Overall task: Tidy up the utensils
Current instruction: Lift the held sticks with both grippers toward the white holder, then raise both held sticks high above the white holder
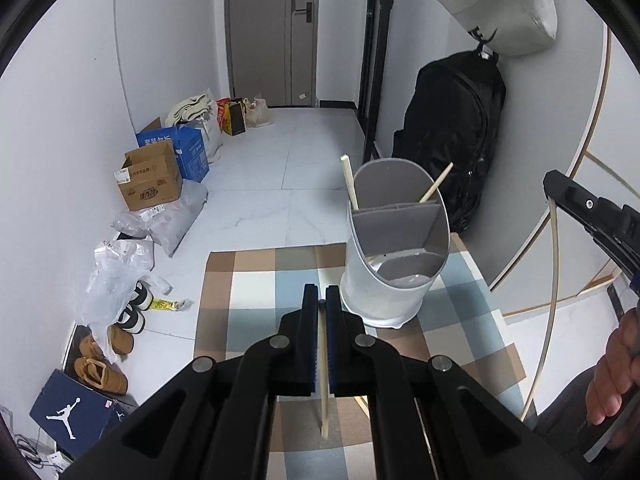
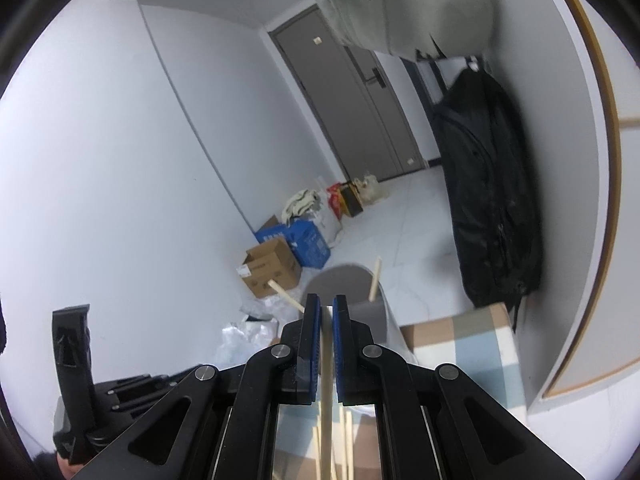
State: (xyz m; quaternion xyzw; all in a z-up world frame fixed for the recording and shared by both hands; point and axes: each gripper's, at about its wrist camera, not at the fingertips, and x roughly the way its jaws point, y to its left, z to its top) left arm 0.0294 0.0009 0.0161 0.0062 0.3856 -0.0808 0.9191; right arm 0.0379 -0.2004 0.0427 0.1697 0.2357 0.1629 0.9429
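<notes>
A white utensil caddy (image 1: 394,280) with grey dividers stands on the checked tablecloth (image 1: 256,280); two wooden chopsticks (image 1: 349,180) lean in its back compartment. My left gripper (image 1: 321,292) is shut on a wooden chopstick (image 1: 323,380), just left of the caddy's base. My right gripper (image 2: 327,302) is shut on a pale chopstick (image 2: 327,384) and is raised in front of the caddy (image 2: 352,284). Loose chopsticks (image 2: 347,440) lie on the cloth below it. The right gripper also shows at the right edge of the left wrist view (image 1: 592,212).
A black backpack (image 1: 452,132) and a grey bag (image 1: 500,4) hang on the wall behind the caddy. Boxes (image 1: 150,180), plastic bags and shoes (image 1: 104,372) lie on the floor at the left. The table's far edge (image 1: 276,249) is just beyond the caddy.
</notes>
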